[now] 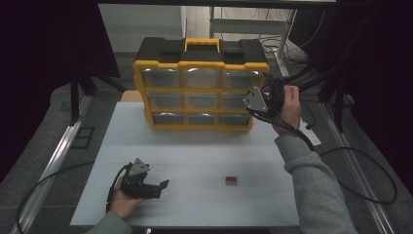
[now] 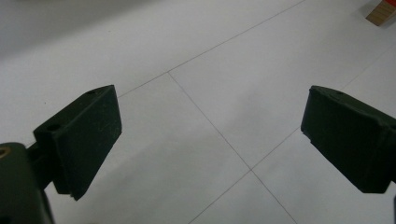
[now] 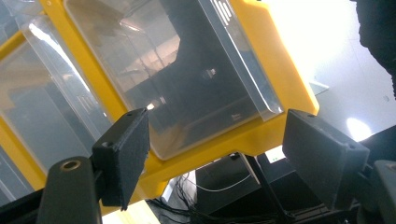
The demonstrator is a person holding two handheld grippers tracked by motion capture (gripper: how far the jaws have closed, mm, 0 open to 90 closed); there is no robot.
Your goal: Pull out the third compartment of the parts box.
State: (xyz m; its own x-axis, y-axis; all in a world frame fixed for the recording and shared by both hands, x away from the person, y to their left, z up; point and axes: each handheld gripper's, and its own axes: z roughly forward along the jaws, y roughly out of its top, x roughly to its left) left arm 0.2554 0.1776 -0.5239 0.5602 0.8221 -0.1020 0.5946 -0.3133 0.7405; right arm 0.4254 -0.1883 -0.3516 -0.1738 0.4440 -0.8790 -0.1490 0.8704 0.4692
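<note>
Left tongs (image 1: 163,185) rest released on the desk (image 1: 204,151), lower left. Right tongs (image 1: 261,94), released, hover beside the yellow drawer box (image 1: 199,83); a small red block (image 1: 231,180) lies at lower centre.

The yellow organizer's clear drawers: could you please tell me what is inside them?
The yellow organizer has nine clear drawers. In the right gripper view, the nearest drawer appears empty, showing mostly reflections. In the high view, glare hides what the other drawers hold.
</note>
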